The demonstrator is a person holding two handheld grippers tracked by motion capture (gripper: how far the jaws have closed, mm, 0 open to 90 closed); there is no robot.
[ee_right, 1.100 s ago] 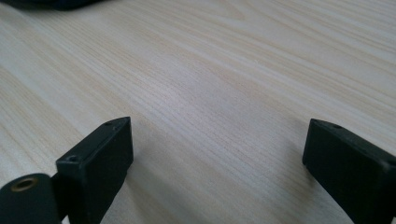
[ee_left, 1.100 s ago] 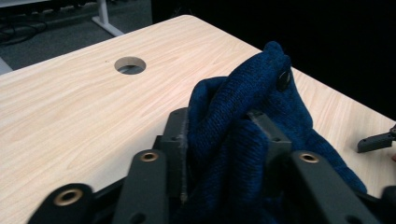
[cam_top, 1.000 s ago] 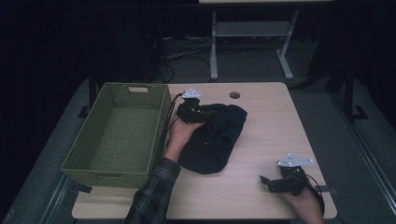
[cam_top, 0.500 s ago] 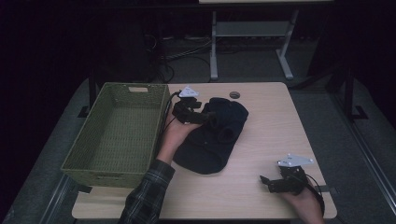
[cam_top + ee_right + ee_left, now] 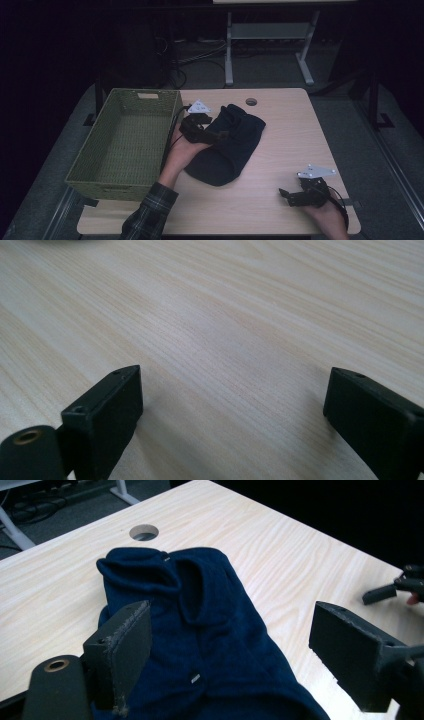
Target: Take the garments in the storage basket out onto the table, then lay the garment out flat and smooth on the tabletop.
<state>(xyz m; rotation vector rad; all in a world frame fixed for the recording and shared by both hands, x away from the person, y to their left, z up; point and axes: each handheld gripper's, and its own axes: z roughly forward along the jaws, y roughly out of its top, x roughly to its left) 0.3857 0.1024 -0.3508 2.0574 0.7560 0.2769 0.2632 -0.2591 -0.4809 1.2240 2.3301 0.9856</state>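
Navy garment (image 5: 220, 645), lower end cut off, beneath left tool (image 5: 230, 650).

Spread fingers (image 5: 125, 650) have just opened above navy garment (image 5: 200, 645).

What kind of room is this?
Probably a lab or workshop, set up for recording. A plain wooden desk with a cable hole holds just a basket and a dark garment, and cables trail across the dark floor behind.
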